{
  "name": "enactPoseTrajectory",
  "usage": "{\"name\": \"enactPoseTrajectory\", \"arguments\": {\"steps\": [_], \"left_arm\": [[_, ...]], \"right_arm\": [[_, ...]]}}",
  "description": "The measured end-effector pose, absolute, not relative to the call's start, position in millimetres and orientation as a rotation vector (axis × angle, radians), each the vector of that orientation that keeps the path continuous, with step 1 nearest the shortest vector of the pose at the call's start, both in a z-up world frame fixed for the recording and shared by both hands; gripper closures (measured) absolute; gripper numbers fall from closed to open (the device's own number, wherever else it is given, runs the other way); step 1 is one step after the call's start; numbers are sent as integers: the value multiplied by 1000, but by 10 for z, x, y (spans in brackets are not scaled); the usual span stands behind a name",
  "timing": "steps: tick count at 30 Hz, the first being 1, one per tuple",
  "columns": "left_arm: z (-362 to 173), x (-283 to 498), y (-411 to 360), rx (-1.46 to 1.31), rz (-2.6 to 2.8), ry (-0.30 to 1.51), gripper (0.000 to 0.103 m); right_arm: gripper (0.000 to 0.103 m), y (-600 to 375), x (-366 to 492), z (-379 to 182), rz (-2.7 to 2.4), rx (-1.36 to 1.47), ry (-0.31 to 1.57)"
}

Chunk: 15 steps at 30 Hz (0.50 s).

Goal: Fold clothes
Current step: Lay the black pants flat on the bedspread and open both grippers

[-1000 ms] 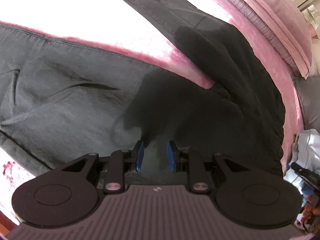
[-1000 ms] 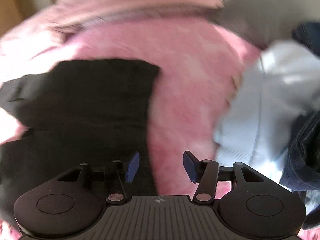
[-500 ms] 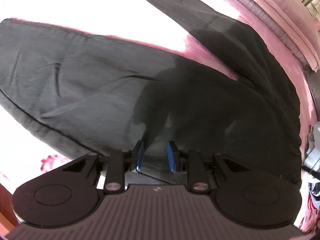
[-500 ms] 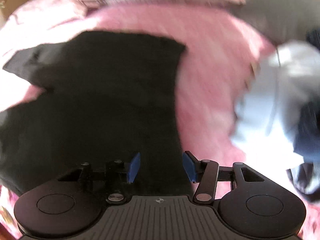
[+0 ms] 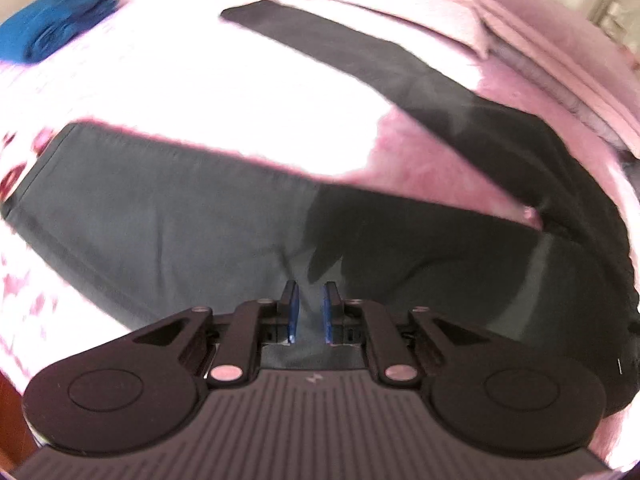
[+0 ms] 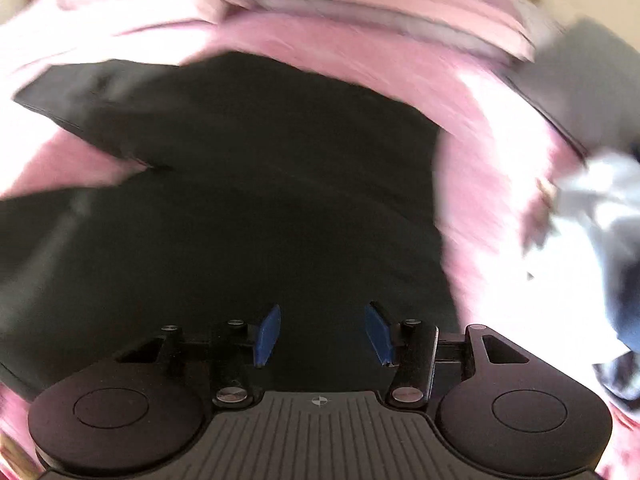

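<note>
Dark trousers (image 5: 168,232) spread on a pink blanket (image 5: 424,152).
Left gripper (image 5: 309,312) pinches the trousers' near edge; right gripper (image 6: 320,334) hangs agape above the trousers.

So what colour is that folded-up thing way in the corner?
Bright blue folded cloth, clearest in the left wrist view.

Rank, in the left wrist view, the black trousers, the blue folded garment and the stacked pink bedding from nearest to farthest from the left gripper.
1. Black trousers: directly under and ahead of the left gripper, legs spread on the pink bedspread.
2. Stacked pink bedding: upper right, beyond the far trouser leg.
3. Blue folded garment: far upper left corner.
</note>
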<state>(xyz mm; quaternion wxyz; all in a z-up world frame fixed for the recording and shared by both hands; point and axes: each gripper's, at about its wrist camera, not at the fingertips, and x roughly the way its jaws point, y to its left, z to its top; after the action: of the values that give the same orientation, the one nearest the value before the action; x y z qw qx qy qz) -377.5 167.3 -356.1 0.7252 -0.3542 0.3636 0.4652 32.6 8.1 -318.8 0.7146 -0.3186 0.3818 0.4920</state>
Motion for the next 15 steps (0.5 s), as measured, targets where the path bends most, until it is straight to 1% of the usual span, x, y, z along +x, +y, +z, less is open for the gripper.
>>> {"name": "enactPoseTrajectory", "arguments": {"steps": [1, 3, 4, 5, 6, 8, 10, 12, 14, 15], "left_arm": [[-3612, -3732, 1694, -760, 992, 816, 95], [-3772, -3639, 1702, -717, 921, 865, 89], [-3835, -3636, 1698, -679, 900, 880, 92], [-3880, -3683, 1684, -622, 896, 885, 98], [-3904, -3792, 1714, -596, 911, 881, 100], [-3899, -4156, 1879, -619, 989, 855, 99], [-3895, -4520, 2043, -640, 1067, 828, 99], [-3836, -4752, 2166, -623, 1148, 837, 100], [-3757, -4935, 2273, -591, 1229, 859, 93], [-3718, -5027, 2327, -575, 1270, 869, 93]], "right_arm": [[51, 182, 153, -3217, 1120, -702, 846], [51, 314, -170, -3352, 1167, -729, 844], [51, 362, -319, -3417, 1186, -745, 840], [51, 284, -379, -3467, 1177, -772, 816], [51, 205, -440, -3516, 1168, -800, 792], [51, 44, -540, -3608, 1148, -846, 752], [52, -168, -350, -3562, 1127, -771, 852], [54, -260, -290, -3480, 1123, -759, 907], [54, -235, -339, -3398, 1081, -780, 904], [54, -226, -360, -3357, 1061, -785, 900]]}}
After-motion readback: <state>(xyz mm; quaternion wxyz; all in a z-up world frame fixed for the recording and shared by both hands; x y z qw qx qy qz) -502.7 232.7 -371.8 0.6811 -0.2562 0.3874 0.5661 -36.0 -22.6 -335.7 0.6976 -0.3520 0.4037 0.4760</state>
